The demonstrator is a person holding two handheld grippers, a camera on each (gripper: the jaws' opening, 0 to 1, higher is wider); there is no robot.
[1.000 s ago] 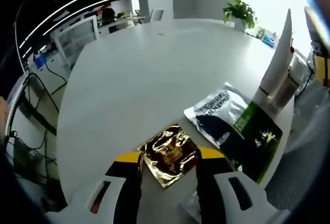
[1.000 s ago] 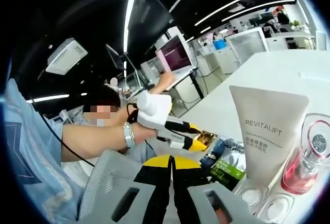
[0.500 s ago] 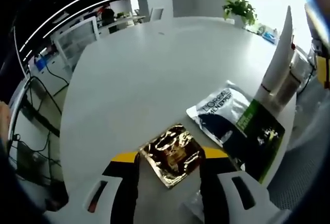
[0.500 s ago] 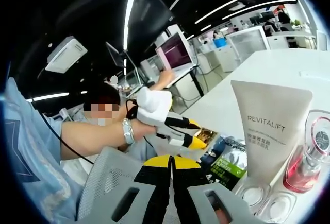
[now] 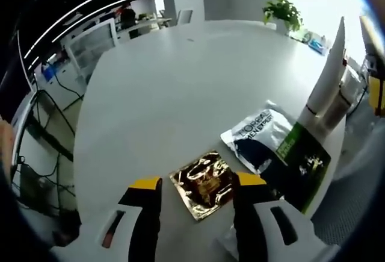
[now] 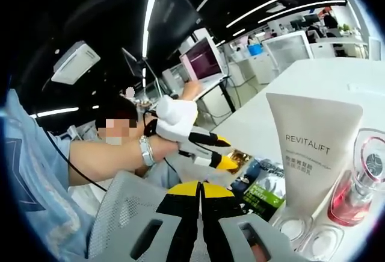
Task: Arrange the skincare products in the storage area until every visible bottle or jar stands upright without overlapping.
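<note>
Two claw tips astride gold sachet [image 5: 204, 182], w/ table [image 5: 162, 87] open beyond

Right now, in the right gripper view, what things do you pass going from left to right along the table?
Left gripper → gold sachet → black and green packet → white Revitalift tube → pink bottle.

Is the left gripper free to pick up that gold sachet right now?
Probably yes. The left gripper is open, with the gold sachet lying flat on the white table between its fingers, and nothing sits on top of it.
</note>
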